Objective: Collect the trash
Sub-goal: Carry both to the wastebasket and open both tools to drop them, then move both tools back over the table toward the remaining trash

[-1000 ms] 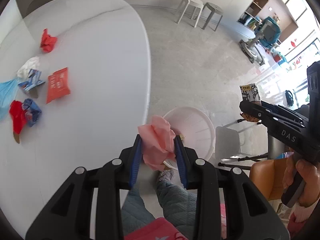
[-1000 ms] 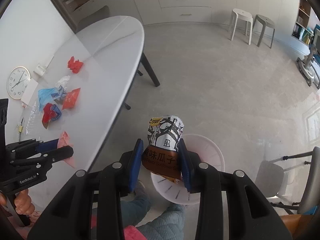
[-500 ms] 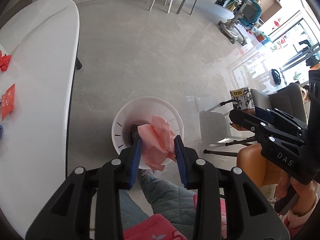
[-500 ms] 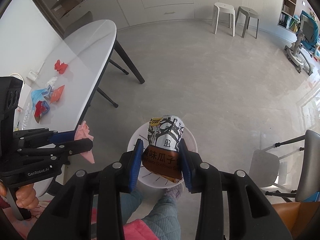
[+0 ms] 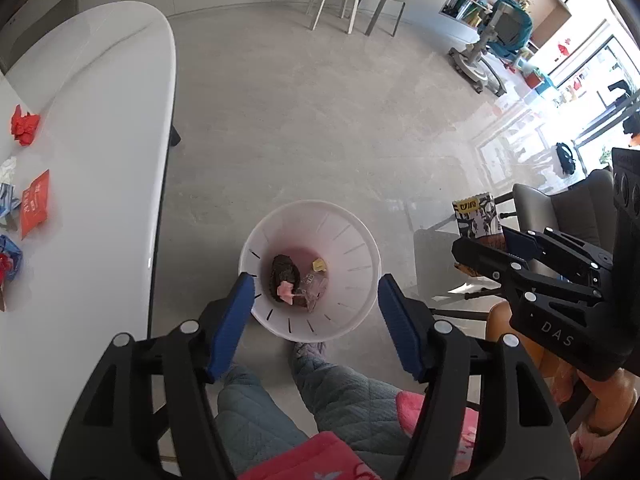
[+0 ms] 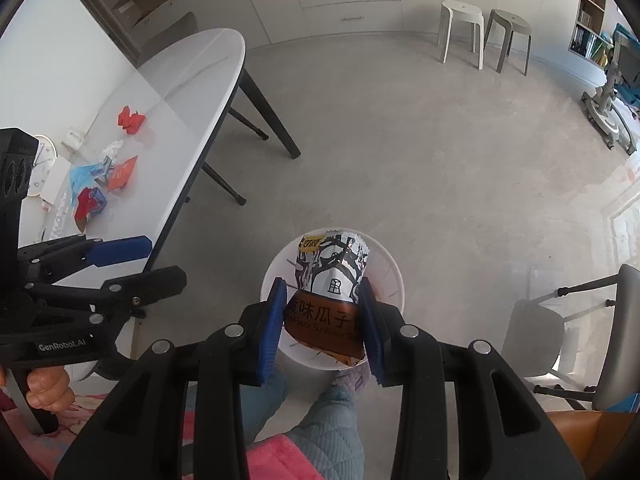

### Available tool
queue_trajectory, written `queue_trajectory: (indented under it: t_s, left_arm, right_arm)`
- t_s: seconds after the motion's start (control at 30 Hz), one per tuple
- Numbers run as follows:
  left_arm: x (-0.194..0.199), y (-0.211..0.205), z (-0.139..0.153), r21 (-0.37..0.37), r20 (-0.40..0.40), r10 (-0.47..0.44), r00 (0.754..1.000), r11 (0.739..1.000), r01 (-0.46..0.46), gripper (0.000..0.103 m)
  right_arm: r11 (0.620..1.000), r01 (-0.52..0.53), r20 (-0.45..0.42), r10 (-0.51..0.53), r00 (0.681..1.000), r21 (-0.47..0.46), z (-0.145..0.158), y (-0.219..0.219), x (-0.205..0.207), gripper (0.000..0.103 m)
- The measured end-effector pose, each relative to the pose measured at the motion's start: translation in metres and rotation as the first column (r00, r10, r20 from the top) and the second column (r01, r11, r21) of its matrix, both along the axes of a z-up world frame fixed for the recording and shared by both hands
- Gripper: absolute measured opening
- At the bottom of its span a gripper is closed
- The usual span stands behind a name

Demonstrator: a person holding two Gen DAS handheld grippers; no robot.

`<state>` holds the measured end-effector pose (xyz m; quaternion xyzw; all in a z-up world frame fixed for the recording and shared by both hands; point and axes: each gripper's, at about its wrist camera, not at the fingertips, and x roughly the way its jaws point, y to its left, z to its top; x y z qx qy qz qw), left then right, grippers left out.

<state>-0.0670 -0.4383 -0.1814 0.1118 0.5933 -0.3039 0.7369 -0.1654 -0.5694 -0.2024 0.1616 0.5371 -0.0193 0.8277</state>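
Left wrist view: the left gripper (image 5: 316,304) hangs over the white bin (image 5: 362,280) on the floor, its jaws opening wide with nothing between them. A pink scrap (image 5: 286,290) lies at the bottom of the bin among other bits. At the right, the right gripper (image 5: 478,254) pinches a seed packet (image 5: 476,218). On the white surface (image 5: 100,160) at the left, more trash waits: a red crumple (image 5: 25,125) at the far end, an orange sachet (image 5: 36,204) nearer.

Right wrist view: the right gripper's (image 6: 322,320) jaws are narrowed onto the packet (image 6: 330,280), pads pressing its two sides, with the bin (image 6: 394,280) directly below. The packet looks light, thin and crinkly, probably slick foil; a hold across its middle seems enough, and it should drop freely once let go. The left gripper (image 6: 158,262) shows at the left, empty, beside the surface (image 6: 180,80). The scraps there look soft and light; pinching each at its bulk would likely do.
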Motion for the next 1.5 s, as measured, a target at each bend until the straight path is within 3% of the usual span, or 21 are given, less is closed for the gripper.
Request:
queue_trajectory:
  t_s: [0.27, 0.37, 0.43, 0.53, 0.63, 1.0, 1.5]
  left_arm:
    - [0.016, 0.048, 0.013, 0.000, 0.036, 0.121, 0.992, 0.993, -0.121, 0.073]
    - [0.018, 0.067, 0.015, -0.001, 0.036, 0.165, 0.986, 0.986, -0.165, 0.077]
    - [0.019, 0.075, 0.016, -0.003, 0.036, 0.184, 0.982, 0.983, -0.184, 0.077]
    - [0.020, 0.084, 0.018, -0.002, 0.035, 0.200, 0.979, 0.980, -0.200, 0.078]
    - [0.021, 0.093, 0.020, 0.002, 0.039, 0.214, 0.976, 0.977, -0.214, 0.083]
    - [0.026, 0.128, 0.031, -0.017, 0.045, 0.294, 0.955, 0.956, -0.293, 0.095]
    - [0.046, 0.211, 0.040, -0.044, 0.075, 0.422, 0.904, 0.907, -0.419, 0.095]
  right_arm:
    - [0.999, -0.041, -0.026, 0.041, 0.999, 0.003, -0.010, 0.018, 0.009, 0.042]
    - [0.999, -0.053, -0.046, 0.053, 0.998, 0.004, -0.015, 0.027, 0.011, 0.054]
    - [0.999, -0.051, -0.058, 0.050, 0.997, -0.005, -0.016, 0.032, 0.011, 0.072]
    - [0.999, -0.047, -0.063, 0.045, 0.997, -0.021, -0.015, 0.039, 0.011, 0.088]
    - [0.998, -0.047, -0.061, 0.045, 0.997, -0.041, -0.010, 0.045, 0.013, 0.099]
    - [0.993, -0.095, -0.044, 0.092, 0.995, -0.070, 0.001, 0.070, 0.027, 0.101]
    - [0.982, -0.175, -0.020, 0.174, 0.985, -0.070, 0.011, 0.133, 0.059, 0.101]
